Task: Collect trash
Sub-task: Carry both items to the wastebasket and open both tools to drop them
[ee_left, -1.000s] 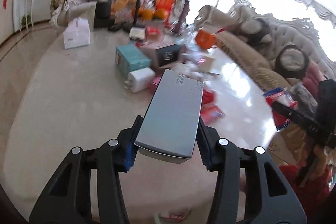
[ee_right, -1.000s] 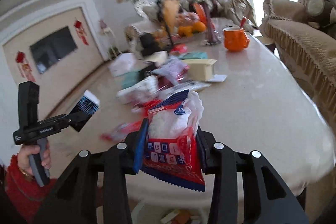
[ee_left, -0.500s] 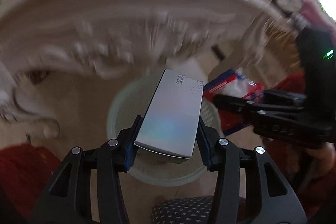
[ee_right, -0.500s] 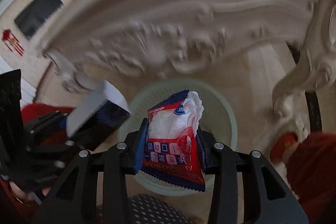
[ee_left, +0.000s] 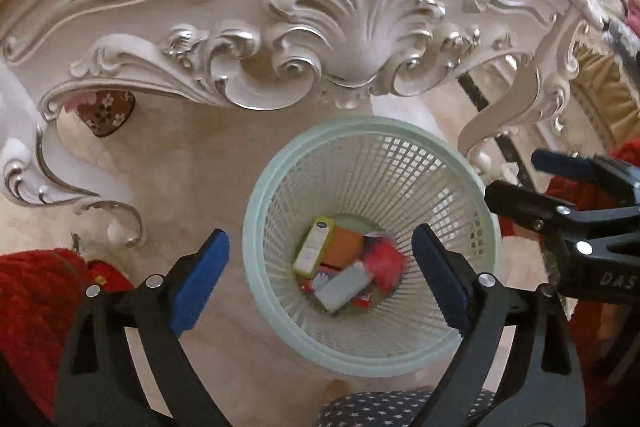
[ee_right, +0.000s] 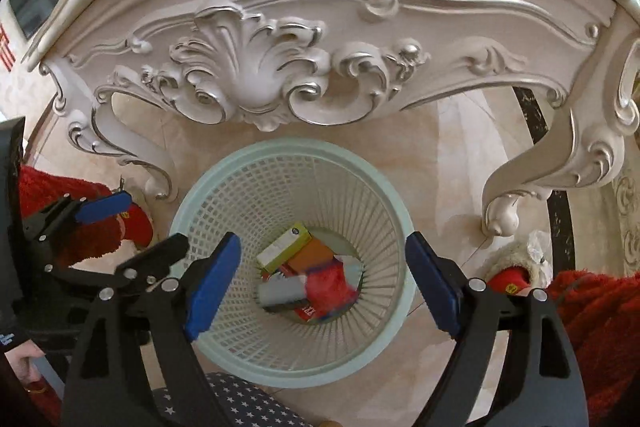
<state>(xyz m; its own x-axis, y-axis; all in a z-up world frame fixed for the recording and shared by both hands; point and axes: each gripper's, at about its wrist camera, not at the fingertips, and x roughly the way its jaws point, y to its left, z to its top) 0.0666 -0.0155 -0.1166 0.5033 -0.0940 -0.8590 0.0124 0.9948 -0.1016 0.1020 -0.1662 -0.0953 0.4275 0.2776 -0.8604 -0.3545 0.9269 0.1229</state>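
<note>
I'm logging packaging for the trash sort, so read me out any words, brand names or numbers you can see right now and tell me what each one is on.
"DAS": white letters on the black body of the right gripper, cut off at the picture's edge.
Round logo on the white and green box in the basket: too small to read.
White print on the red packet: blurred, unreadable.
Grey box: no print shows.

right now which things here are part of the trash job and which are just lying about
Part of the job:
- waste basket
- grey box
- red snack bag
- green-white carton
- left gripper, open
- right gripper, open

Just there:
- carved table
- star-print cushion
</note>
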